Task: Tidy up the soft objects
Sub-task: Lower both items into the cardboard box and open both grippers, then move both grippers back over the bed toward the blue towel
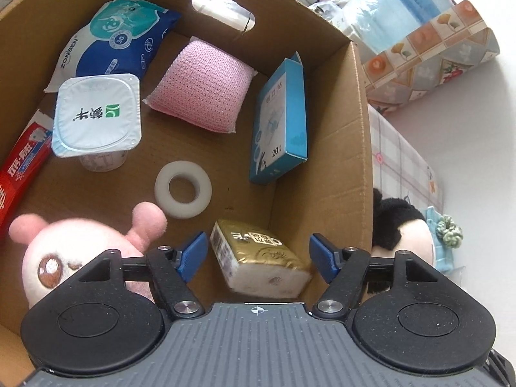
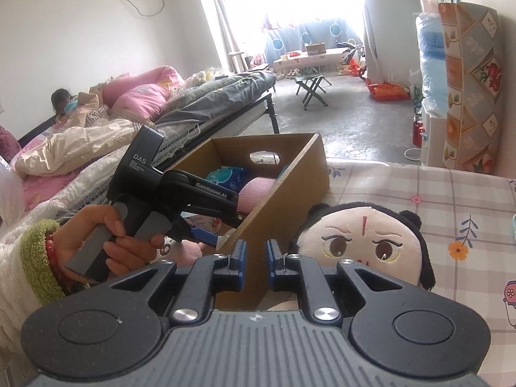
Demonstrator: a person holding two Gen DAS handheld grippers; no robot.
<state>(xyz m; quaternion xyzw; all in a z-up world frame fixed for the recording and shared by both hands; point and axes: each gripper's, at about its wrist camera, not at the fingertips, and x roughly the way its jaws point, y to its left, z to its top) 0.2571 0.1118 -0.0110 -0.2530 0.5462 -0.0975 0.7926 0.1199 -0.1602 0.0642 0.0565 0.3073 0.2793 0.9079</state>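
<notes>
My left gripper (image 1: 258,245) hangs open inside a cardboard box (image 1: 322,161), pointing down at its floor. A gold-wrapped tissue pack (image 1: 258,258), slightly blurred, sits in the near right corner between the blue pads, which do not touch it. A pink plush (image 1: 74,251) lies at the near left of the box. My right gripper (image 2: 256,248) is shut with nothing in it, just in front of the box's near corner (image 2: 283,213). A black-haired plush doll (image 2: 364,248) lies on the checked cloth right of the box.
The box also holds a blue wipes pack (image 1: 119,38), a pink knit pad (image 1: 200,87), a blue carton (image 1: 280,122), a yogurt cup (image 1: 96,116), a red toothpaste box (image 1: 22,174) and a white tape ring (image 1: 183,188). A person lies on the bed (image 2: 64,103) at left.
</notes>
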